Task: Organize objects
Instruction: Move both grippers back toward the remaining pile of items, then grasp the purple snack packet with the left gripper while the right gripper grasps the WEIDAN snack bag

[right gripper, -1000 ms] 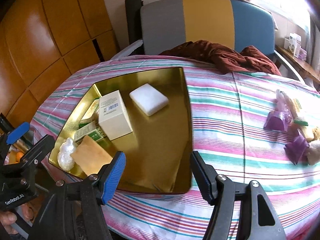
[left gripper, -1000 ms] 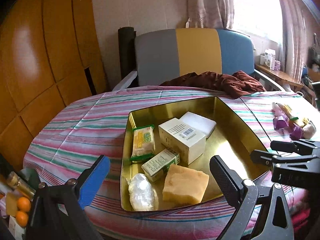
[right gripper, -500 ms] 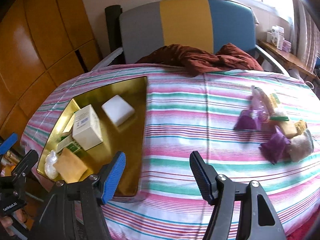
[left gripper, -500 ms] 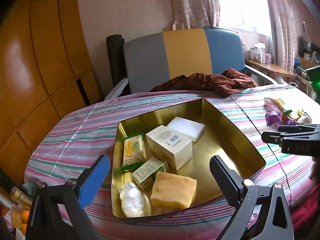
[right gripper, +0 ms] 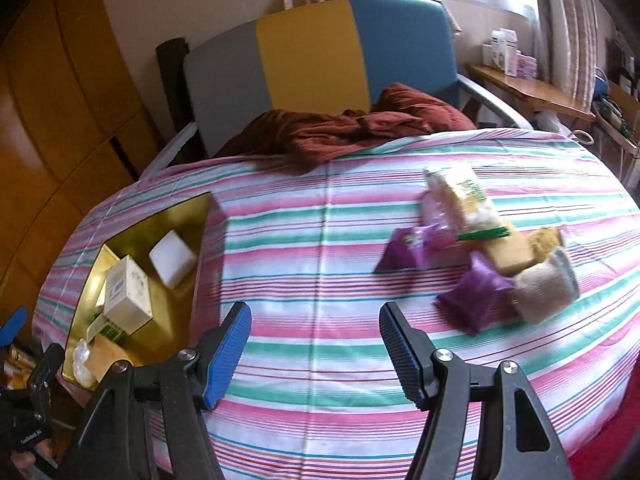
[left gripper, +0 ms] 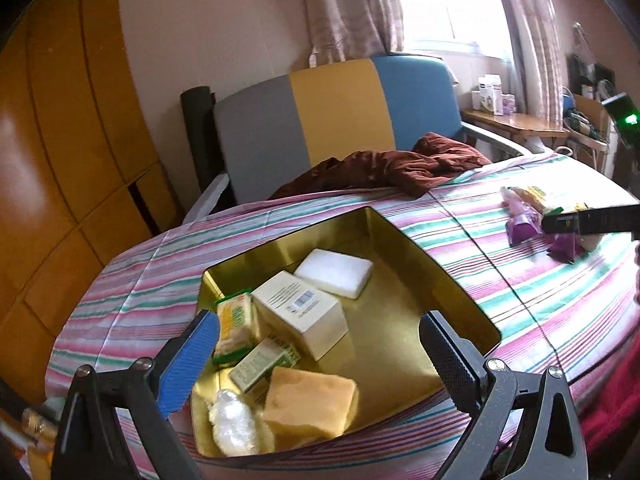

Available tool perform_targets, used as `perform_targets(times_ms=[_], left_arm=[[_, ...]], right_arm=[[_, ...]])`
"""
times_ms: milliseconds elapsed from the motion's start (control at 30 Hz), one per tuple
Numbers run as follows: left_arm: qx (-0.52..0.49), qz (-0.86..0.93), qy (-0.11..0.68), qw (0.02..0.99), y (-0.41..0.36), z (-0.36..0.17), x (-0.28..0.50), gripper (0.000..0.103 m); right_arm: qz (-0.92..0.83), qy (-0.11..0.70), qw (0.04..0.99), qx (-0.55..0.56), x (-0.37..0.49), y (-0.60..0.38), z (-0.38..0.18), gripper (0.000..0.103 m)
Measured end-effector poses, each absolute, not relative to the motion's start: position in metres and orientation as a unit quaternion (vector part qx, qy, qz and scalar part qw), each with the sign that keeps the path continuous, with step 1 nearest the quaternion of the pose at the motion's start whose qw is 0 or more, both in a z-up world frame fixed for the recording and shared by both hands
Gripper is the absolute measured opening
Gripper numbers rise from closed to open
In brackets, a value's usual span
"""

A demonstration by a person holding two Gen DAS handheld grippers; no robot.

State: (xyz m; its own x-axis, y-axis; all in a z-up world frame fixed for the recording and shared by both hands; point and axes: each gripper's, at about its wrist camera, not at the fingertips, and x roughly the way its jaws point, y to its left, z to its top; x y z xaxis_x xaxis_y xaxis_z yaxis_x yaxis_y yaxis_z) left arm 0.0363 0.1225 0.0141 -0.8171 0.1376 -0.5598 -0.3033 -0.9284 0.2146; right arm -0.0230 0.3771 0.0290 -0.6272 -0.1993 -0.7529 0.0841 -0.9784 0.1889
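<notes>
A gold metal tray (left gripper: 448,280) sits on the striped tablecloth and holds a white box (left gripper: 300,312), a white block (left gripper: 334,274), a yellow sponge (left gripper: 310,404), a green-yellow packet (left gripper: 236,326) and a clear wrapped item (left gripper: 232,422). My left gripper (left gripper: 316,360) is open and empty above the tray's near edge. My right gripper (right gripper: 316,352) is open and empty over bare cloth, between the tray (right gripper: 192,292) and a loose pile of purple packets (right gripper: 472,296), a yellow block (right gripper: 508,256) and a beige pouch (right gripper: 544,288) at right.
A grey, yellow and blue chair (right gripper: 316,52) stands behind the table with a brown cloth (right gripper: 348,128) draped onto the table's far edge. Wooden cabinets (left gripper: 60,140) line the left. A shelf with boxes (right gripper: 508,60) is at far right.
My right gripper has swung right, away from the tray toward the pile of packets. My left gripper has shifted a little, with the tray now lower and more central in its view.
</notes>
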Motion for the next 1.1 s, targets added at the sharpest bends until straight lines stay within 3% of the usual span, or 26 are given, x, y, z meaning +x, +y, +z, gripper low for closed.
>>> perform_targets(times_ms=[533, 900, 1100], left_arm=[[-0.285, 0.926, 0.162, 0.187, 0.173, 0.015, 0.029, 0.101], [-0.320, 0.903, 0.149, 0.245, 0.240, 0.015, -0.004, 0.100], [-0.365, 0.875, 0.138, 0.287, 0.301, 0.003, -0.039, 0.091]], right_arm=[[-0.902, -0.093, -0.051, 0.419, -0.072, 0.500, 0.034, 0.068], [-0.879, -0.230, -0.079, 0.410, -0.076, 0.567, 0.009, 0.068], [-0.883, -0.217, -0.060, 0.411, -0.077, 0.557, 0.012, 0.068]])
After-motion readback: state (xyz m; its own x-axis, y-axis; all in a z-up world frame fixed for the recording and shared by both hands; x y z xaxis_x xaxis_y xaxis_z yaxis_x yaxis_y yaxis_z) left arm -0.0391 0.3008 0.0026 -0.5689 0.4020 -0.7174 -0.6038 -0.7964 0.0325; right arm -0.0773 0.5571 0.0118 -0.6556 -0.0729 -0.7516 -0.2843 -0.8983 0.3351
